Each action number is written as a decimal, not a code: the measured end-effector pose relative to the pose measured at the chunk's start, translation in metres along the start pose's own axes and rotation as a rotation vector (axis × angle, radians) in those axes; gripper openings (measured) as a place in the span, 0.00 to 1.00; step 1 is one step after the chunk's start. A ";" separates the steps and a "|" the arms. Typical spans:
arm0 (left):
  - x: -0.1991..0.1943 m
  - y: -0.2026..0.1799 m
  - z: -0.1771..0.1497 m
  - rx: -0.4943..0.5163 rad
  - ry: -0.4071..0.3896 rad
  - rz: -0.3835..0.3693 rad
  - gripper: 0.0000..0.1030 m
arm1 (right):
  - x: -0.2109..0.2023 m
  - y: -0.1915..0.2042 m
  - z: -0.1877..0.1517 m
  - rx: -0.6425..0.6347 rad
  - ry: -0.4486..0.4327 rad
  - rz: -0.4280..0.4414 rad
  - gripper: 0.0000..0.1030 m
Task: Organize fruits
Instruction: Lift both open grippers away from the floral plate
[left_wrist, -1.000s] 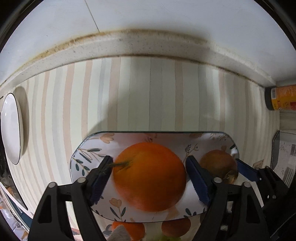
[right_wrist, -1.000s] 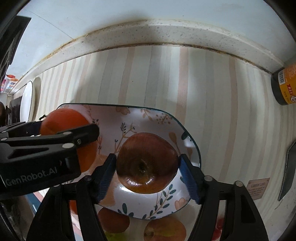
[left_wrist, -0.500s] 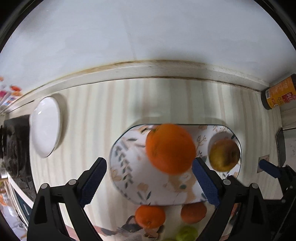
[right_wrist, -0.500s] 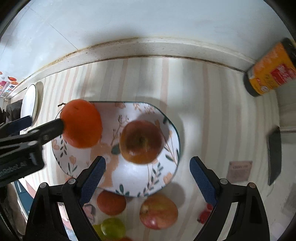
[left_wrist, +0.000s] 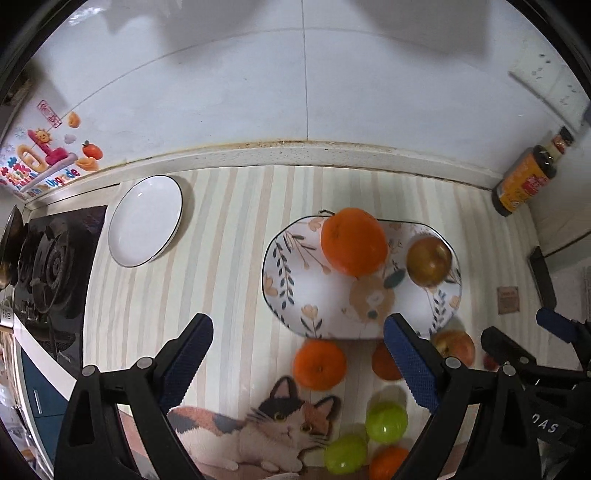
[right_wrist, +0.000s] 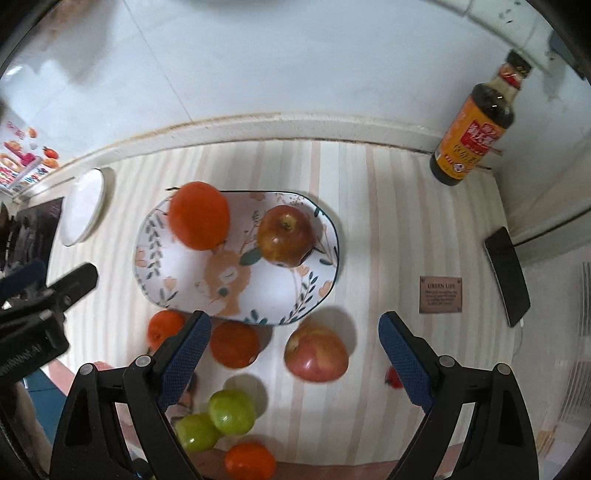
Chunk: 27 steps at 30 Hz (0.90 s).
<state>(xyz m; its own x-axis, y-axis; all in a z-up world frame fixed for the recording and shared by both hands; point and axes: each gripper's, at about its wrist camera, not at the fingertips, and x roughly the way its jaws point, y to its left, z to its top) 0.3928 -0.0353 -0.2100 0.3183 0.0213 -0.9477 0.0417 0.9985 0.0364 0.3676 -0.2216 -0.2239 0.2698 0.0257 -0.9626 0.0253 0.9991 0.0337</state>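
Observation:
A floral plate (left_wrist: 314, 295) (right_wrist: 177, 273) on the striped mat holds a large orange (left_wrist: 354, 242) (right_wrist: 199, 216) and a dark red apple (left_wrist: 428, 261) (right_wrist: 285, 236). In front of the plate lie small oranges (left_wrist: 319, 364) (right_wrist: 234, 344), a pink apple (right_wrist: 316, 352) (left_wrist: 456, 345) and two green fruits (left_wrist: 386, 421) (right_wrist: 231, 411). My left gripper (left_wrist: 297, 363) is open and empty, raised near the plate's front edge. My right gripper (right_wrist: 294, 362) is open and empty, above the loose fruit.
An empty white plate (left_wrist: 146, 220) (right_wrist: 83, 206) sits at the left beside a gas stove (left_wrist: 48, 266). A sauce bottle (left_wrist: 524, 179) (right_wrist: 476, 127) stands at the back right by the wall. A black phone (right_wrist: 508, 277) and a small card (right_wrist: 440, 294) lie at the right.
Both grippers opened, left the orange and the apple on the floral plate, and pulled back and up. More of the counter and the loose fruit now shows.

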 end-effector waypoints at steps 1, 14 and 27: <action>-0.005 0.001 -0.004 0.002 -0.007 -0.003 0.92 | -0.005 0.002 -0.003 0.000 -0.016 -0.001 0.92; -0.070 0.003 -0.043 0.025 -0.108 -0.021 0.92 | -0.082 0.010 -0.051 0.029 -0.142 0.023 0.92; -0.092 0.003 -0.061 0.016 -0.134 -0.043 0.92 | -0.108 0.009 -0.074 0.067 -0.184 0.077 0.93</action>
<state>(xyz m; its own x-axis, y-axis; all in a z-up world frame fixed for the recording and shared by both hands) 0.3063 -0.0311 -0.1423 0.4392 -0.0294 -0.8979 0.0722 0.9974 0.0027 0.2672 -0.2133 -0.1395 0.4443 0.0887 -0.8915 0.0608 0.9898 0.1288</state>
